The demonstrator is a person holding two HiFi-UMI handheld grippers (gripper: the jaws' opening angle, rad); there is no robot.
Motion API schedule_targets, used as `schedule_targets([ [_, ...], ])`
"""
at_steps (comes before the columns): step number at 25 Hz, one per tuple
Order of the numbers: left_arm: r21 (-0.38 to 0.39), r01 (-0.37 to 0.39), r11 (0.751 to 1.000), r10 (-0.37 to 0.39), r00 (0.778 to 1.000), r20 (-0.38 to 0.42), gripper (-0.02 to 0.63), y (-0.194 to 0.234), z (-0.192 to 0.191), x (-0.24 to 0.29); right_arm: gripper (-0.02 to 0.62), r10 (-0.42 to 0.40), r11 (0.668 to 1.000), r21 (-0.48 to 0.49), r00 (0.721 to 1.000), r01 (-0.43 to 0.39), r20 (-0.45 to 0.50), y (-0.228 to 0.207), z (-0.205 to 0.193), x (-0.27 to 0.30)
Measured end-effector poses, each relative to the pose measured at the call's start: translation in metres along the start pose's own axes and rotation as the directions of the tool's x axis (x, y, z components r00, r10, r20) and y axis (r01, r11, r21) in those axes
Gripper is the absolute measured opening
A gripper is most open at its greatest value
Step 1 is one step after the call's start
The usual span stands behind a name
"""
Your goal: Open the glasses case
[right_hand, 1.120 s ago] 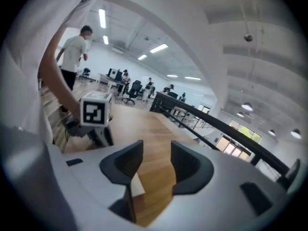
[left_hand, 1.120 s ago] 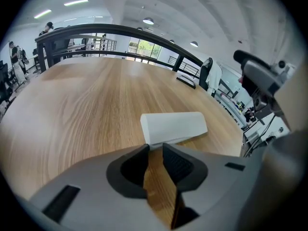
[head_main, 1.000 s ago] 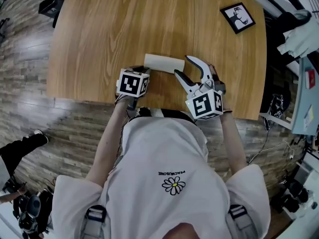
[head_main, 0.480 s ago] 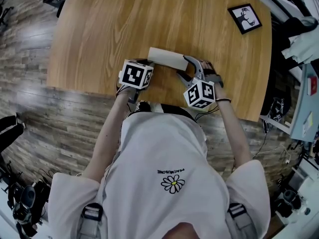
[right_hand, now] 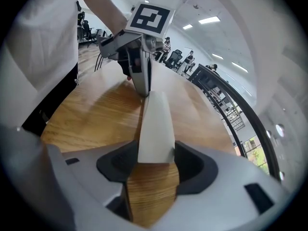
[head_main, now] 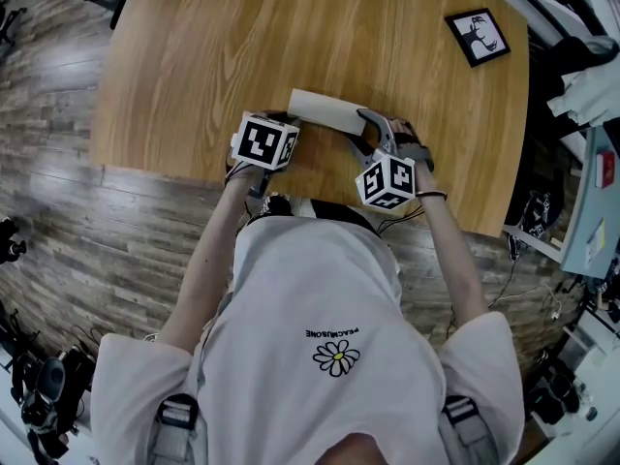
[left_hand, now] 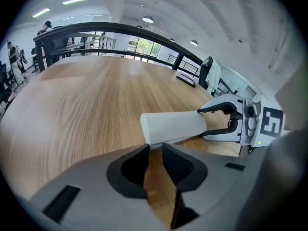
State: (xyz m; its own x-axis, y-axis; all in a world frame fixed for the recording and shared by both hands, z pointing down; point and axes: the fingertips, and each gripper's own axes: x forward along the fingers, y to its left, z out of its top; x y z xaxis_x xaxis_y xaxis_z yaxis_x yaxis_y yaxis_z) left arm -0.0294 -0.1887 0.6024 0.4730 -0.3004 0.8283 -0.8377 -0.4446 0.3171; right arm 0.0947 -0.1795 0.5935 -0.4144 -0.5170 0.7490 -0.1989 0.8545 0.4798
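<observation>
A white glasses case (head_main: 325,114) lies closed on the wooden table (head_main: 213,56), close to the near edge. My left gripper (head_main: 288,117) sits at its left end. In the left gripper view its narrow-set tips (left_hand: 154,148) pinch the case's (left_hand: 175,126) near corner, with wood showing behind them. My right gripper (head_main: 355,130) is at the right end. In the right gripper view the case (right_hand: 155,124) fills the gap between that gripper's (right_hand: 156,160) pads. Those jaws have just been closing on the case.
A black-framed picture (head_main: 476,35) lies at the table's far right corner. The person's torso stands right against the near table edge. Cables and equipment crowd the floor to the right, and chairs and railings stand far behind in the gripper views.
The right gripper has come down from above the table to the case's right end, and its jaws now straddle the case. The left gripper has stayed at the left end.
</observation>
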Motion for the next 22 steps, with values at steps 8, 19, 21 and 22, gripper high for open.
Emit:
schedule_targets([
  [8, 0.003, 0.003, 1.0, -0.003, 1.0, -0.003, 0.101, -0.0003, 0.0, -0.0004, 0.241, 0.047, 0.998, 0.031, 0.999, -0.046, -0.016, -0.0008, 0.0004, -0.0008],
  [19, -0.006, 0.012, 1.0, -0.013, 1.0, -0.005, 0.101, -0.0002, -0.0001, 0.0008, 0.233, 0.174, 0.982, 0.092, 0.983, -0.168, -0.062, -0.0033, 0.0012, -0.0017],
  [21, -0.007, 0.013, 1.0, -0.013, 1.0, -0.005, 0.101, -0.0003, -0.0002, 0.0008, 0.231, 0.184, 0.98, 0.088, 0.98, -0.177, -0.074, -0.0035, 0.001, -0.0018],
  [22, -0.007, 0.013, 1.0, -0.013, 1.0, -0.005, 0.101, -0.0003, -0.0002, 0.0008, 0.23, 0.188, 0.98, 0.086, 0.979, -0.181, -0.079, -0.0037, 0.001, -0.0016],
])
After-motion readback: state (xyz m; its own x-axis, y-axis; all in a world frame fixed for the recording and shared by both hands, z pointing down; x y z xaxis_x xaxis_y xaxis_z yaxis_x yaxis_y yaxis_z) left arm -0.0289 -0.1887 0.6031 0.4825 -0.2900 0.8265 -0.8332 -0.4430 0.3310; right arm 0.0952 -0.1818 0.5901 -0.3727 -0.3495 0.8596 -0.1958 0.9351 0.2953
